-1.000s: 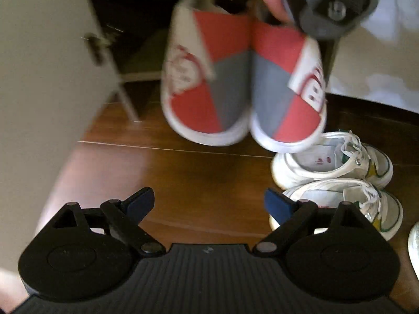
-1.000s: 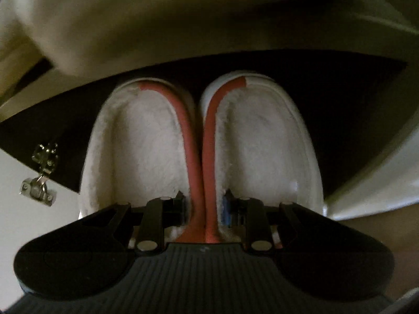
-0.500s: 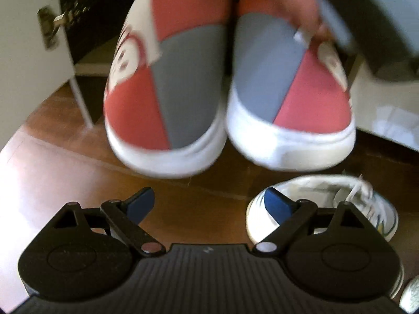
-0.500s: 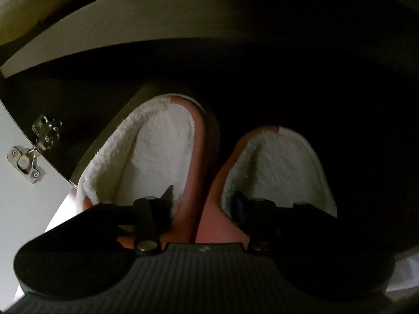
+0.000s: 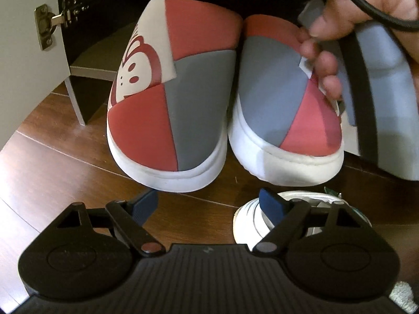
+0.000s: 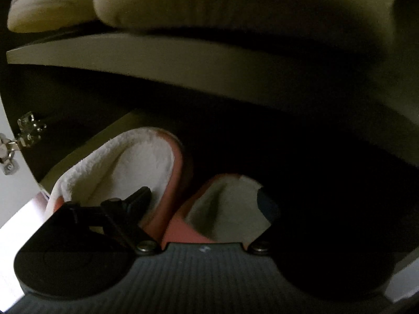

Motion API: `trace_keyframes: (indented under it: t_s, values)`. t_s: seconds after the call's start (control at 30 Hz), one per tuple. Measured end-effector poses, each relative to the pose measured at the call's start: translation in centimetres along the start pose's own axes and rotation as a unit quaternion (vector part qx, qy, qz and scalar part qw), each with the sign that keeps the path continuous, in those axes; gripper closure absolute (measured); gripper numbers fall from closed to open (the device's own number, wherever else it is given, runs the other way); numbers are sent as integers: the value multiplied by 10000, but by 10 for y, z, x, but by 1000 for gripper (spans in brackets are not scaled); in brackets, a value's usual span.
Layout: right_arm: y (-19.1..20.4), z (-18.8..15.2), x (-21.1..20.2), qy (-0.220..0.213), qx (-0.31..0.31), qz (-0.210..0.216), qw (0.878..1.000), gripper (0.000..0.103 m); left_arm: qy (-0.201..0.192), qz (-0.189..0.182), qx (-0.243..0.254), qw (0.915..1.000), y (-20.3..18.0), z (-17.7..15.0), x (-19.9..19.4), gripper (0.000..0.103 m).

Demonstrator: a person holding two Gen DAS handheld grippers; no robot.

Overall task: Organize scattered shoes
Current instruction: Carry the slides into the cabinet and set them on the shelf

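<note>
Left wrist view: a pair of slippers (image 5: 204, 99) fills the upper middle, toes toward the camera, side by side and touching.
Slipper uppers: panels of red and grey, with a white patch on the outer side of each – the left one carries a dark red cartoon face.
Soles: thick white rubber, rounded at the toe, scuffed a little on the right slipper.
Slipper position: at the mouth of a dark cabinet, above the wooden floor (image 5: 60, 162); whether the soles rest on anything I cannot tell.
Left tool (image 5: 209, 204): fingers spread wide with blue pads, nothing between them, low in front of the slipper toes.
Right hand (image 5: 366, 18): wrapped round a grey tool body with a black cable, close over the right slipper.
White sneaker (image 5: 251, 217): on the floor behind the left tool's right finger, only partly seen.
Cabinet door (image 5: 26, 52): white, open, with a metal hinge (image 5: 45, 27).
Writing: pale letters "DAS" at the top edge, the rest cut off.
Right wrist view: the slippers' white fleecy linings (image 6: 146, 164) and red collars face the camera, heels near, under a pale shelf (image 6: 157, 57).
Right tool (image 6: 207, 204): fingers set apart, one in each slipper opening – not clamped.
</note>
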State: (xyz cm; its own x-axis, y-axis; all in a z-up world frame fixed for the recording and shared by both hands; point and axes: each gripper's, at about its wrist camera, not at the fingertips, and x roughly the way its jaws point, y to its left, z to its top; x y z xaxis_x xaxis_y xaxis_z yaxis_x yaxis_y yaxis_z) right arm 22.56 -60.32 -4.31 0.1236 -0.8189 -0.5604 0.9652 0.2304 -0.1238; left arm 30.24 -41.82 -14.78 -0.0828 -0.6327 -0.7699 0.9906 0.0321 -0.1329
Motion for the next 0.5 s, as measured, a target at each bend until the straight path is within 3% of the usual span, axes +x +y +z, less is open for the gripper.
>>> trace_keyframes:
  t_s: [0.1,0.17,0.27,0.3,0.37,0.5]
  values:
    - [2,-6,-20,-574,-506,-53,9971,7,-160,-5,313,9994,-4,4,-7,18]
    - [0,-11,-31,-727,-644,78,9952,7,-134,-14,517,9986,-8,7,-8,18]
    - [-14,-17,-47,-624,-611,347,9956,13,-30,-24,671,9977,-9,8,-6,18]
    - [-23,-20,-57,-590,-592,440,9955,22,-29,-17,719,9974,-9,8,-7,18]
    - [-36,-23,-75,-496,-642,731,9940,29,-17,-31,738,9973,-8,7,-8,18]
    - [-49,-37,-104,-323,-788,1125,9900,30,0,-43,871,9962,-7,8,-10,18]
